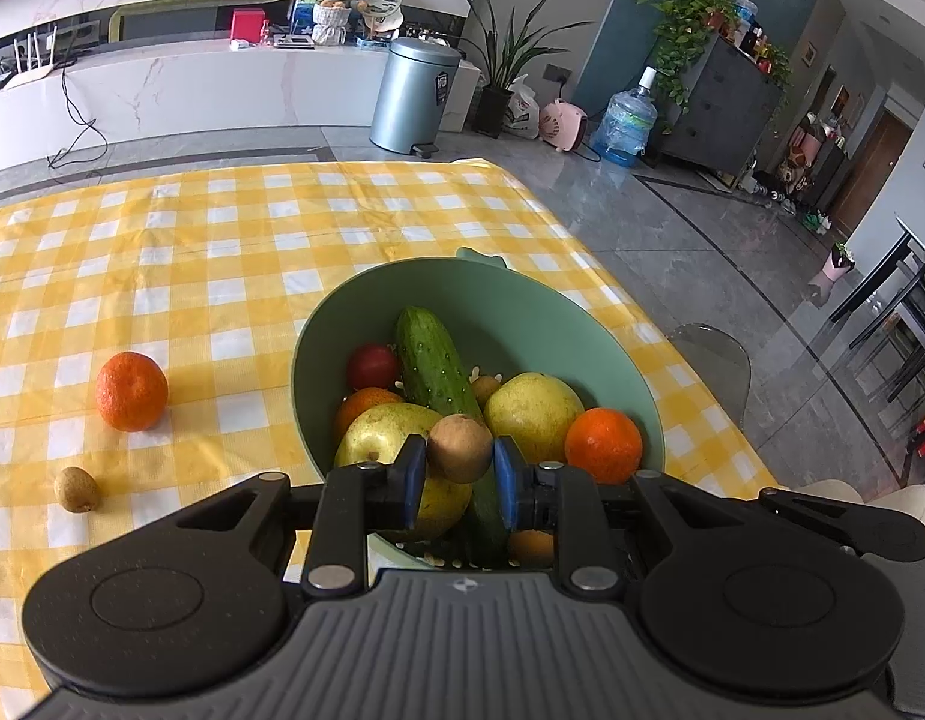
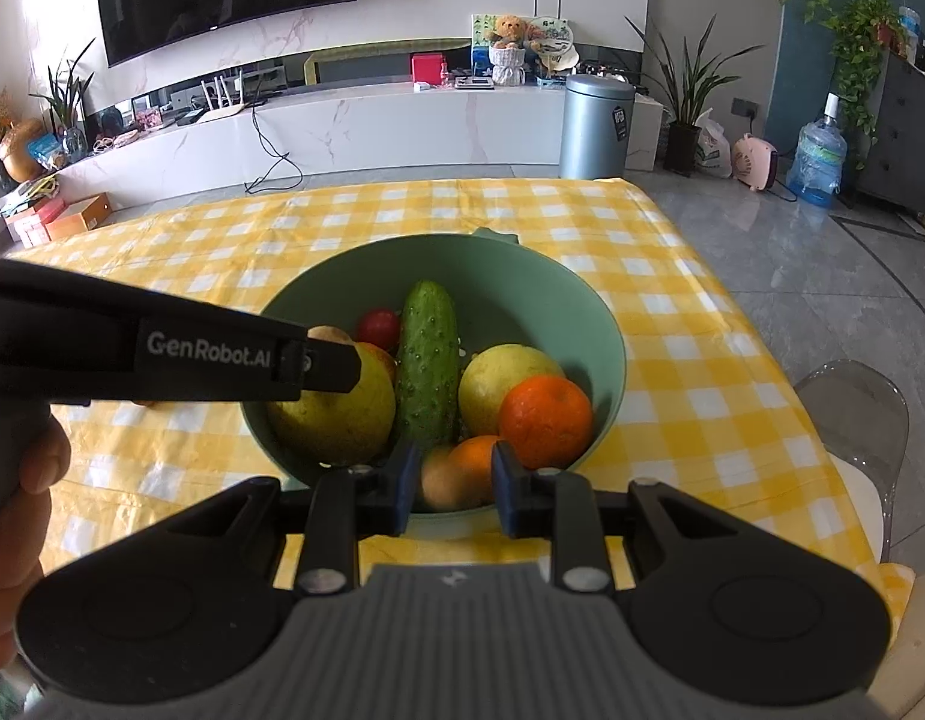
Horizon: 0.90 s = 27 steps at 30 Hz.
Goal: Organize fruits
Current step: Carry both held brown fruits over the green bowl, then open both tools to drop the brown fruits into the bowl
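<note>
Nearest the lens, the left claw (image 1: 460, 476) pinches a small brown kiwi (image 1: 460, 447) between its blue pads (image 1: 415, 483), held above the fruit in the green bowl (image 1: 522, 306). Inside that bowl lie a cucumber (image 1: 435, 369), two yellow-green pears (image 1: 533, 409), a red tomato (image 1: 373, 364) and an orange (image 1: 603, 443) against the right wall. Left of the bowl, on the yellow-checked desk (image 1: 222, 252), sit a loose orange (image 1: 131, 391) and, closer to the near edge, a second kiwi (image 1: 76, 488), apart from each other. The right claw (image 2: 451, 495) hangs at the bowl's near rim with its jaws narrow and nothing gripped between them; fruit only shows behind the gap.
</note>
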### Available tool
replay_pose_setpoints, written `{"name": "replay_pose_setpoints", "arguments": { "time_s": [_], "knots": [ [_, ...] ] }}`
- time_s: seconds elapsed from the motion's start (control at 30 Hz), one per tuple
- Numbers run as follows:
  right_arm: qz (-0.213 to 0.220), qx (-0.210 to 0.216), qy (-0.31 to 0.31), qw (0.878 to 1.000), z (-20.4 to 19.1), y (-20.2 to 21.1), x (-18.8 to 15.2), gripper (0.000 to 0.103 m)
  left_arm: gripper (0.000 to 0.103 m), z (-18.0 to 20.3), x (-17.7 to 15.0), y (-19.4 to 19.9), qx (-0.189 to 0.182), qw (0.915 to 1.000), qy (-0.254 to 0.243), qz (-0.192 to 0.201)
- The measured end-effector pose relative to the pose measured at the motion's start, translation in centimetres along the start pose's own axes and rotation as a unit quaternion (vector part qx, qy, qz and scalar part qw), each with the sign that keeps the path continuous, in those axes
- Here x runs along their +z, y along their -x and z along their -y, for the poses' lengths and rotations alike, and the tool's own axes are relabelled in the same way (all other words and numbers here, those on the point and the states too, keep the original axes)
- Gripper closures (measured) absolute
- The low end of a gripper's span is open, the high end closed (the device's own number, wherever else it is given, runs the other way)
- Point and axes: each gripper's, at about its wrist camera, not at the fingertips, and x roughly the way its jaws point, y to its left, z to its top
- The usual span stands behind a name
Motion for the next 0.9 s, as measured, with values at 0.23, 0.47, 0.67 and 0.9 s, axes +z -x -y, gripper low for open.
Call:
{"name": "replay_pose_setpoints", "arguments": {
  "time_s": [0.23,0.47,0.67,0.9],
  "knots": [
    [0.029,0.001,-0.022,0.999,0.6,0.8,-0.3,0.067,0.076,0.0,-0.2,0.1,-0.008,0.9999,0.005,-0.009],
    [0.029,0.005,-0.028,0.999,0.8,0.8,-0.2,0.063,0.076,-0.1,-0.6,-0.4,-0.019,0.9994,0.009,-0.027],
    [0.03,0.007,-0.033,0.999,0.9,0.8,-0.3,0.062,0.075,-0.9,-1.0,-0.7,-0.037,0.9983,0.029,-0.035],
    [0.03,0.01,-0.039,0.999,1.2,0.7,-0.4,0.062,0.071,-0.7,-1.1,-0.6,-0.03,0.9984,0.033,-0.036]
  ]
}}
